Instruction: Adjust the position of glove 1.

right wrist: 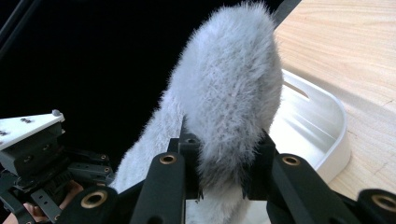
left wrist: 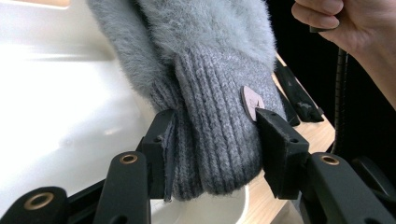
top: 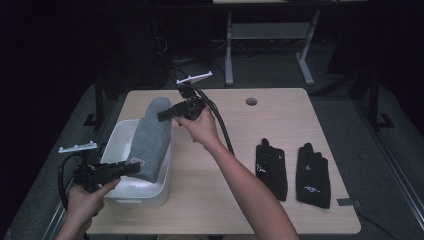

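Fingers of both grippers clamp one grey mitten [top: 150,137]: left gripper [top: 131,168] on its ribbed cuff, right gripper [top: 165,116] on its fluffy tip. Mitten hangs stretched over white bin [top: 116,145] on surface [top: 280,105].

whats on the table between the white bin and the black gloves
Bare wood, crossed above by the person's right forearm, in the high view between white bin and black gloves.

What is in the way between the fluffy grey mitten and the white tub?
Nothing visible. The grey mitten hangs over the white tub, its ribbed cuff clamped by the left gripper and its fuzzy tip by the right gripper. The tub's inside looks bare.
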The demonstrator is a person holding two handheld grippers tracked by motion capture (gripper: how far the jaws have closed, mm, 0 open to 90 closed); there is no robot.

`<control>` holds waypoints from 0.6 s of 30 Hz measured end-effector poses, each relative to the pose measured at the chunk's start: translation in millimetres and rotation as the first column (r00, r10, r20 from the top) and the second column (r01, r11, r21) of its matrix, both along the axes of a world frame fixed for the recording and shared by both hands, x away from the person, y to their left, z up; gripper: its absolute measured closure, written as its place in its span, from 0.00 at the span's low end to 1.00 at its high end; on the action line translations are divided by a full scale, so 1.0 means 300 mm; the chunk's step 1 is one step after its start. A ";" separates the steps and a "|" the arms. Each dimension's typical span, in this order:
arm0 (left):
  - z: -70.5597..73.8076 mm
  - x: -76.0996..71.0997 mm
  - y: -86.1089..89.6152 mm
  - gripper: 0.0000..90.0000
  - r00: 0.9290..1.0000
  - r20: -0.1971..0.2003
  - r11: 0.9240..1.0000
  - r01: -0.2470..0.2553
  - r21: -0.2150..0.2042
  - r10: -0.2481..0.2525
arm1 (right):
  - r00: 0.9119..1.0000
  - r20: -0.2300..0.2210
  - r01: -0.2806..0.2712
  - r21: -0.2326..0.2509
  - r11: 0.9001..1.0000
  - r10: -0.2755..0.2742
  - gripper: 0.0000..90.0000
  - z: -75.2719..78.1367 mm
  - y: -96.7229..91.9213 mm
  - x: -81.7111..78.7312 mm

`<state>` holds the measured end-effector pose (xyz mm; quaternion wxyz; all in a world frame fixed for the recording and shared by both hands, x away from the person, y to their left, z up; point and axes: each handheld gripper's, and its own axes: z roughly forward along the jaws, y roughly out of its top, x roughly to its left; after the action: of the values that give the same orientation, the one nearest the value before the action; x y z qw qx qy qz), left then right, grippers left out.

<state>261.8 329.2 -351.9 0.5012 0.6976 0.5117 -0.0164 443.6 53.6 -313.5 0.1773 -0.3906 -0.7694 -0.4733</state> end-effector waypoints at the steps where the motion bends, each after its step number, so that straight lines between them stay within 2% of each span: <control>1: -0.004 0.000 0.003 0.57 1.000 -0.001 1.000 0.001 0.001 -0.001 | 1.000 -0.003 0.000 0.001 1.000 0.000 0.81 -0.004 0.005 0.001; 18: -0.077 0.003 0.023 0.56 0.999 -0.047 1.000 -0.013 0.020 0.014 | 1.000 -0.020 -0.014 -0.050 0.999 0.013 0.81 -0.074 0.071 0.020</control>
<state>262.6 336.1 -375.1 0.4823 0.6983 0.5283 -0.0246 449.5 74.8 -335.8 0.1782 -0.3943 -0.7820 -0.4487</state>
